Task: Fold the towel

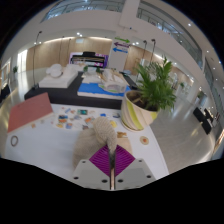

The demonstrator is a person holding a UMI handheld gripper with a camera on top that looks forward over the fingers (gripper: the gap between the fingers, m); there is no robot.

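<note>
A beige towel (pixel 97 135) lies bunched on the white table (pixel 50 145), just ahead of my fingers. My gripper (pixel 110 152) is shut, and a thin fold of the towel's near edge is pinched between the purple pads (pixel 101 160). The rest of the towel spreads forward and to the left of the fingertips. Its underside and the part inside the jaws are hidden.
A potted green plant in a yellow-white pot (pixel 140 108) stands close by, beyond and right of the towel. A red-brown board (pixel 28 110) lies at the left. Small round items (pixel 68 120) dot the table. A dark table with a blue cloth (pixel 98 88) stands farther back.
</note>
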